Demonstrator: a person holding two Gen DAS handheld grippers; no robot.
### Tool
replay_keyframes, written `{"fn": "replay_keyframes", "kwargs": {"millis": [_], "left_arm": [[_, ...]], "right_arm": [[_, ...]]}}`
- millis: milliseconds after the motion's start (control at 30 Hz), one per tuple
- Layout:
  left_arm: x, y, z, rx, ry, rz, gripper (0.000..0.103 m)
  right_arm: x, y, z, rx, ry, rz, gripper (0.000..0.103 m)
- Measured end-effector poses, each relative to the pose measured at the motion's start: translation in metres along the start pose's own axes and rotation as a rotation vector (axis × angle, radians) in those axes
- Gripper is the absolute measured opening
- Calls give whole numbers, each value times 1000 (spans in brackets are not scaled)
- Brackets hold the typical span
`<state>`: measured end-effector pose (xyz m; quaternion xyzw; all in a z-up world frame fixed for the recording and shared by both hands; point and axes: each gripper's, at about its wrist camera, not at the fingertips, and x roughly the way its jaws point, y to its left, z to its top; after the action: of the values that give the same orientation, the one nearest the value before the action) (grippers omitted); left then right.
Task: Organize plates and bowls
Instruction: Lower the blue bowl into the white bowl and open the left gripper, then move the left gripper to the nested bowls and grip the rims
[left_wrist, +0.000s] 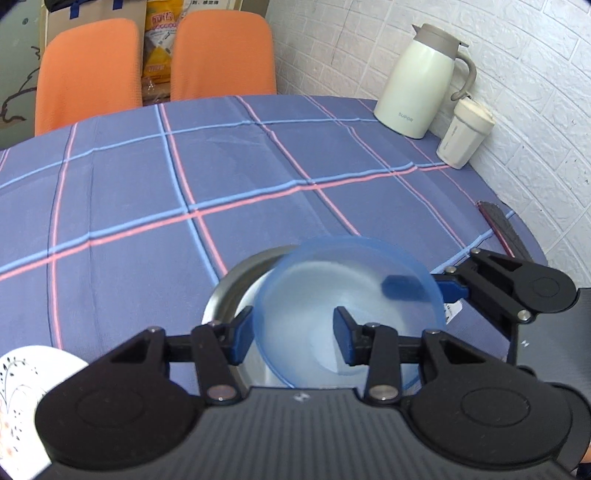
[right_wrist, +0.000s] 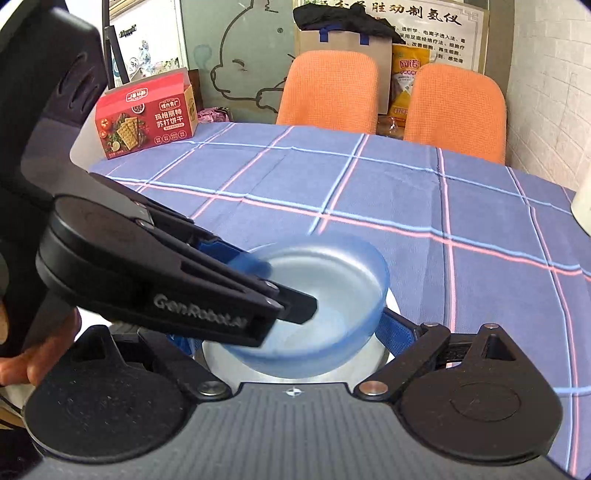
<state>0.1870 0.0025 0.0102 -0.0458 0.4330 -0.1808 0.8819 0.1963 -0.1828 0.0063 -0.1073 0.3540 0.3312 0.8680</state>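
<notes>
While the checked cloth (left_wrist: 258, 177) stretched ahead of both claws, a steel bowl (left_wrist: 236, 280) sat just below them, white inside. Over it hung a translucent blue bowl (left_wrist: 347, 295), frosted, tilted and blurred. The left claw (left_wrist: 291, 338) pinched its near wall, one finger inside, one outside. The right claw (right_wrist: 291, 325) was spread, fingers flanking that bowl.

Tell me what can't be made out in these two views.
- Blue bowl: motion-blurred in both views, so its seat in the steel bowl is unclear.
- Right gripper: the left gripper hides one finger in the right wrist view.
- Patterned plate: cut off by the left wrist view's edge.
</notes>
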Motion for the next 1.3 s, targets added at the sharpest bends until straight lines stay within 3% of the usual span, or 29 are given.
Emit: {"fn": "replay_keyframes", "kwargs": {"millis": [67, 200, 433, 800, 967, 1300], "left_arm": [[-4, 1, -2, -2, -6, -11, 67], [-21, 4, -8, 12, -28, -32, 72], [-56, 22, -23, -87, -125, -70, 73], [-70, 41, -43, -284, -230, 37, 76], [-63, 39, -41, -258, -220, 131, 76], [-47, 35, -28, -216, -184, 167, 76]], "right_arm": [[-3, -3, -6, 13, 8, -1, 83], [-20, -5, -23, 58, -12, -8, 83], [-53, 0, -51, 140, -119, -10, 83], [-55, 7, -69, 277, -277, -77, 84], [-51, -8, -73, 338, -254, -94, 84], [-45, -29, -72, 472, -253, -73, 84]]}}
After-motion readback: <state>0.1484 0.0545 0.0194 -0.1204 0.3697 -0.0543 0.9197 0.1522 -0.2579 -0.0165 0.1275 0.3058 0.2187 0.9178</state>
